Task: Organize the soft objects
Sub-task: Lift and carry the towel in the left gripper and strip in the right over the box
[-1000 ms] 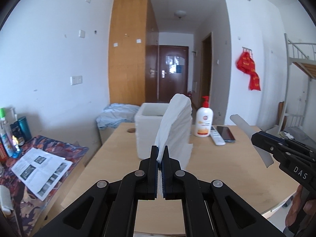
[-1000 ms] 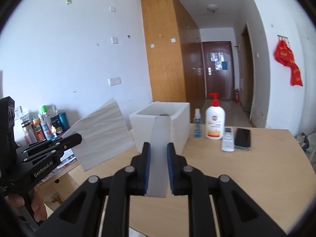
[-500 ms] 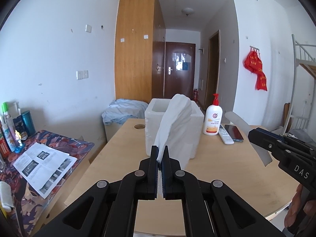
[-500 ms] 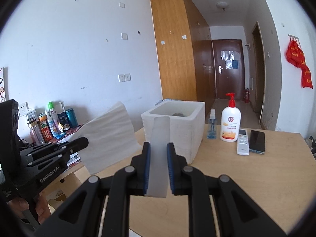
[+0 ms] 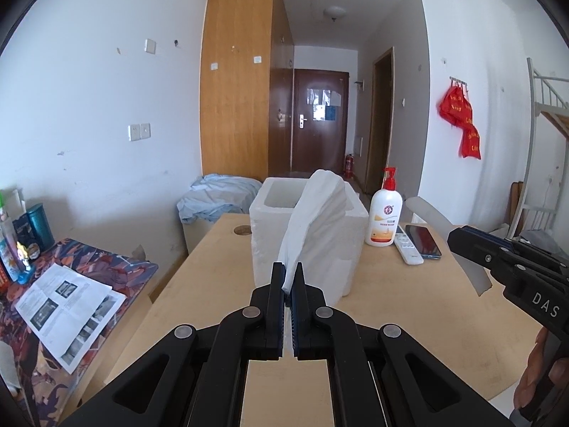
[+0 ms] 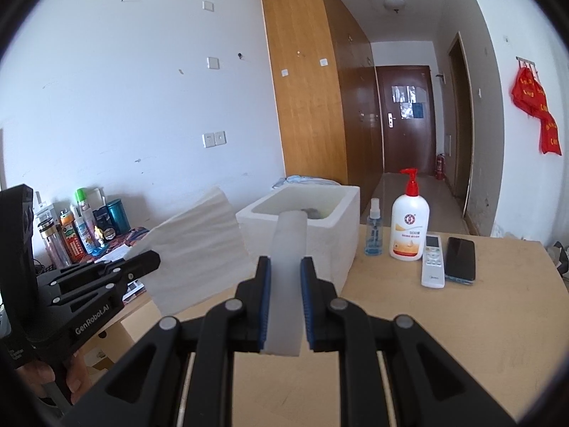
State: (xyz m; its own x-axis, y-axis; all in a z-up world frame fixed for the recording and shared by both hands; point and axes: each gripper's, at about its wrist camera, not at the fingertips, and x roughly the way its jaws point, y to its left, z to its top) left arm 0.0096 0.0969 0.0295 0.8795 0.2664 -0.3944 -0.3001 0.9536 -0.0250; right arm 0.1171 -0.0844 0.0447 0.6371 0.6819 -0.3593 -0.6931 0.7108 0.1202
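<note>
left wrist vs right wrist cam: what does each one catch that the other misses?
Left wrist only: the bunk bed frame at the right edge, and the cable hole in the table top.

Right wrist only: the small blue spray bottle beside the lotion bottle, and something grey down inside the foam box.

Both: the left tool shut on the white tissue, the right tool shut on the pale strip, foam box, lotion bottle, remote, phone.
</note>
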